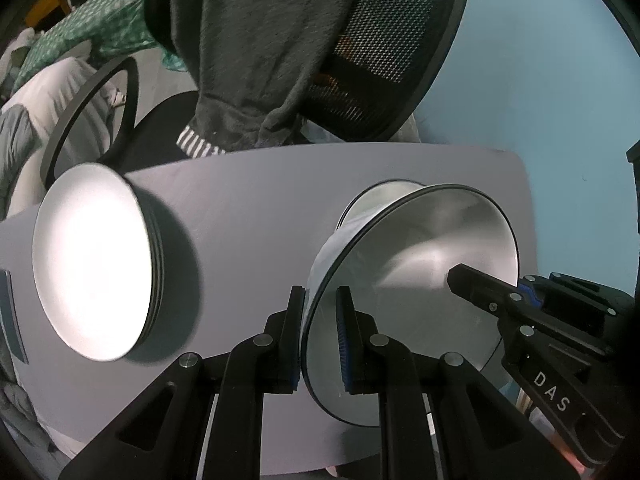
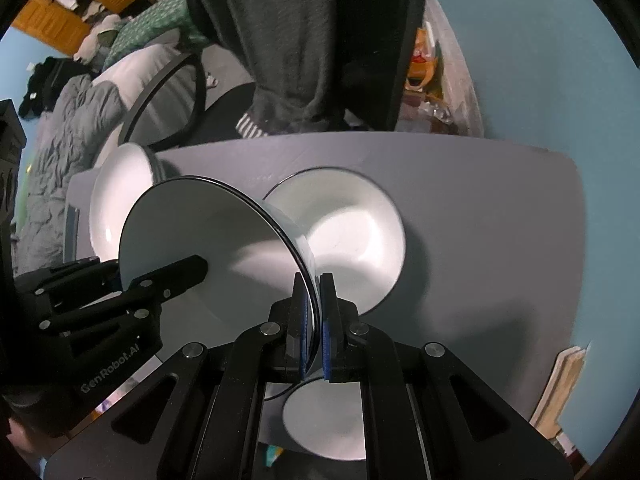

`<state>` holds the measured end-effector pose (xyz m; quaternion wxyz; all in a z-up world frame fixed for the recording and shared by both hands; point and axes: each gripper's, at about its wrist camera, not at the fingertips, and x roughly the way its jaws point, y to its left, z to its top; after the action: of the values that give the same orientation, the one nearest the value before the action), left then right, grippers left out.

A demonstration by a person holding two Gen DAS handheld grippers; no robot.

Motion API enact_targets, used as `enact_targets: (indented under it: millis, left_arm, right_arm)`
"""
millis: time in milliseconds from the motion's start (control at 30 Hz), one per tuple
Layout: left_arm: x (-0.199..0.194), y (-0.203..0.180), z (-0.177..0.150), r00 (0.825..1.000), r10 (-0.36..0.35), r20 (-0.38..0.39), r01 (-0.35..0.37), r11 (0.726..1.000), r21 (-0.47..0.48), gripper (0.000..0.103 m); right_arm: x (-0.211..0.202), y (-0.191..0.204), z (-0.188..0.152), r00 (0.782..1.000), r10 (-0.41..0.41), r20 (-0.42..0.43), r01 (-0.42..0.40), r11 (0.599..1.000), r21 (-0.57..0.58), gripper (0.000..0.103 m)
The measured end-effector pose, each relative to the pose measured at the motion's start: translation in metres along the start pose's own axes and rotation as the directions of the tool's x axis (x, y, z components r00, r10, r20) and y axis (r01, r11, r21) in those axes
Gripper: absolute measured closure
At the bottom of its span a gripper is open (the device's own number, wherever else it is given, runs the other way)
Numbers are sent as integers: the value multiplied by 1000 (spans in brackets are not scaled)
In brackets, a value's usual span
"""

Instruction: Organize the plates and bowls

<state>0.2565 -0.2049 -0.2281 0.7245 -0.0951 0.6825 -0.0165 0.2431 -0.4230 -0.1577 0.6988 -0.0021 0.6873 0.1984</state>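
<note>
Two grippers, left (image 1: 320, 336) and right (image 2: 314, 320), have their fingers clamped on opposite rims of one white bowl (image 2: 208, 248), held tilted above the grey counter (image 1: 240, 208) (plate stack (image 1: 96, 260) to its left). Uneven pull could slip a rim free, dropping it onto the bowl (image 2: 348, 236) beneath.

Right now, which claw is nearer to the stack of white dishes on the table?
Left. The left claw grips the held bowl on the rim facing the stack of white dishes; the right claw grips the opposite rim, farther away.
</note>
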Motion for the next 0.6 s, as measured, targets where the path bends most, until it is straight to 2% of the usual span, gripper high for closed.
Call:
enact_targets:
  millis: [300, 600]
  left_arm:
    - [16, -11, 13, 998, 30, -47, -28, 999, 32, 89]
    - [20, -21, 13, 996, 60, -63, -55, 996, 66, 89]
  right_arm:
    - [8, -18, 16, 1000, 3, -18, -3, 999, 35, 97]
    - [20, -30, 15, 999, 22, -42, -19, 998, 63, 97]
